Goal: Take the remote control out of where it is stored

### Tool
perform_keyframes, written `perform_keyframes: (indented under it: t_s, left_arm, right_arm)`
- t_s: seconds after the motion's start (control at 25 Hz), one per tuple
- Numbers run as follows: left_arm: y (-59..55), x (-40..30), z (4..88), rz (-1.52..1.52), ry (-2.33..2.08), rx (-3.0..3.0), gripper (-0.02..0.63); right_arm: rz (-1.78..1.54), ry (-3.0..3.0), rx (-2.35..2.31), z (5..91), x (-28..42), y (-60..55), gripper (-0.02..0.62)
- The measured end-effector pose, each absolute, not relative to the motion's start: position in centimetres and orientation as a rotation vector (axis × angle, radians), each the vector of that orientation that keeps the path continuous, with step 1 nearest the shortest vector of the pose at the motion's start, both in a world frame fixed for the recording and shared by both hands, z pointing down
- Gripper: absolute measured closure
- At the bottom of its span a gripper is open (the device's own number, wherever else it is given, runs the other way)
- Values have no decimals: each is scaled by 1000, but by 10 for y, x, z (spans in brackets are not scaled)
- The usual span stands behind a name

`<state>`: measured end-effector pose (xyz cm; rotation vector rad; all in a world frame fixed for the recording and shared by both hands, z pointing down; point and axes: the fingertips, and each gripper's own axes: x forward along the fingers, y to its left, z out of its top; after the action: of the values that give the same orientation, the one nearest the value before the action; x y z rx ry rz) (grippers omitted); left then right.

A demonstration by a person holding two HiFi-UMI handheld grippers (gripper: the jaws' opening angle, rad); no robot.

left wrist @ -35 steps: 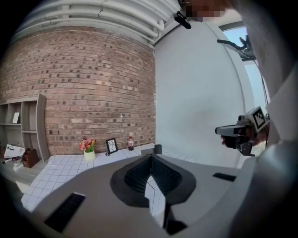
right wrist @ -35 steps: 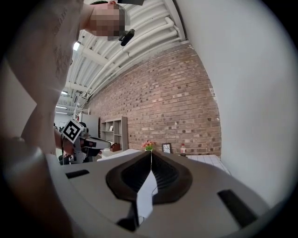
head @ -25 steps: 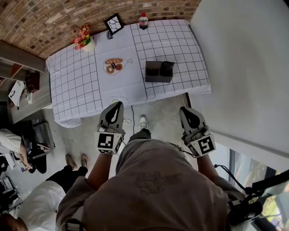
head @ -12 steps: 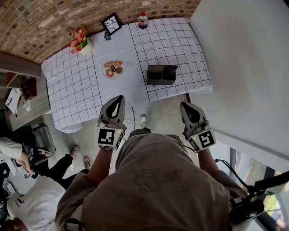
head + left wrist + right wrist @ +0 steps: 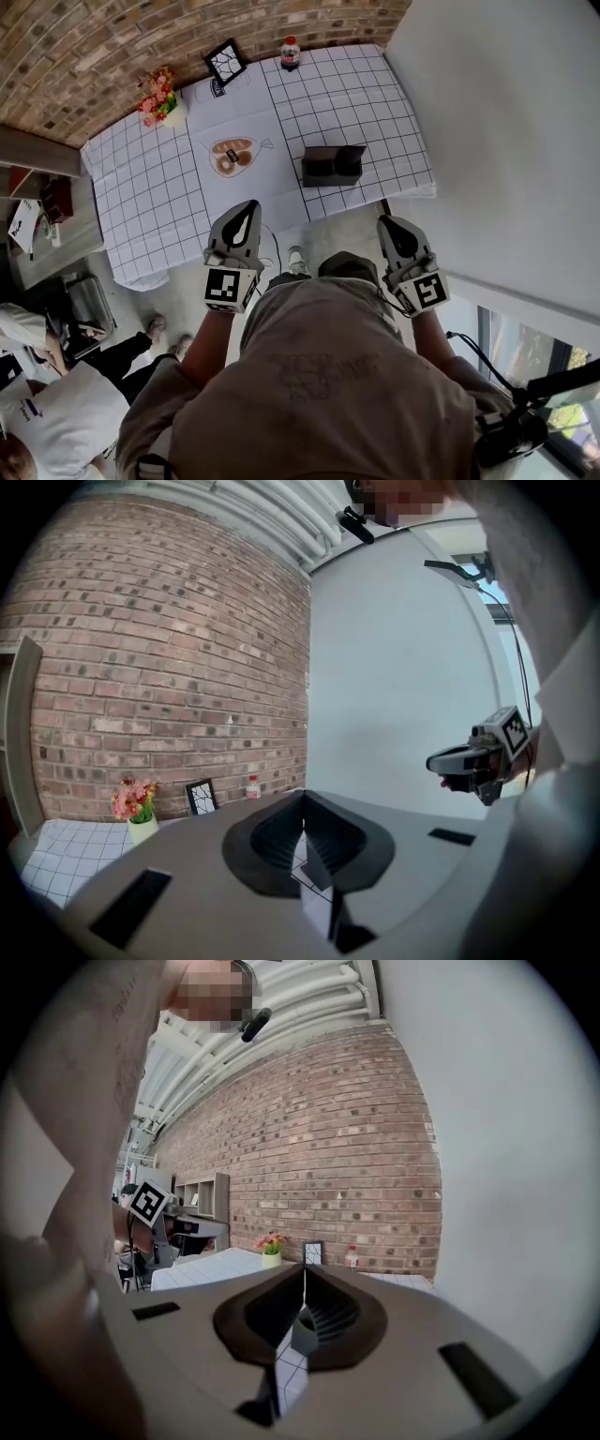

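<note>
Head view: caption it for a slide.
A person faces the checked table and its dark box, left gripper and right gripper shut and empty.

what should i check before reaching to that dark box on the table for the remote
1. Dark box in view on the gridded table: ok.
2. Remote visible inside the box: cannot tell, its inside is too dark.
3. Left gripper empty: ok, jaws together on nothing.
4. Right gripper empty: ok, jaws together on nothing.
5. Jaws opened for a grasp: not ok, both shut.
6. Grippers at the box: not ok, both are held well apart from it.
</note>
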<state>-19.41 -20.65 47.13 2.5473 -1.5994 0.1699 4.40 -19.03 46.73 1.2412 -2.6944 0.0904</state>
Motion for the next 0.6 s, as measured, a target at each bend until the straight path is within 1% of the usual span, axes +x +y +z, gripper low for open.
perform_keyframes:
  t_s: [0.32, 0.6]
  left_arm:
    - [-214, -177, 472, 150, -1551, 2579, 594]
    - [-217, -178, 471, 125, -1571, 2561, 594]
  right_arm:
    - [132, -2669, 1269, 471, 55, -184, 581]
    - [73, -2680, 1217, 469, 48, -192, 581]
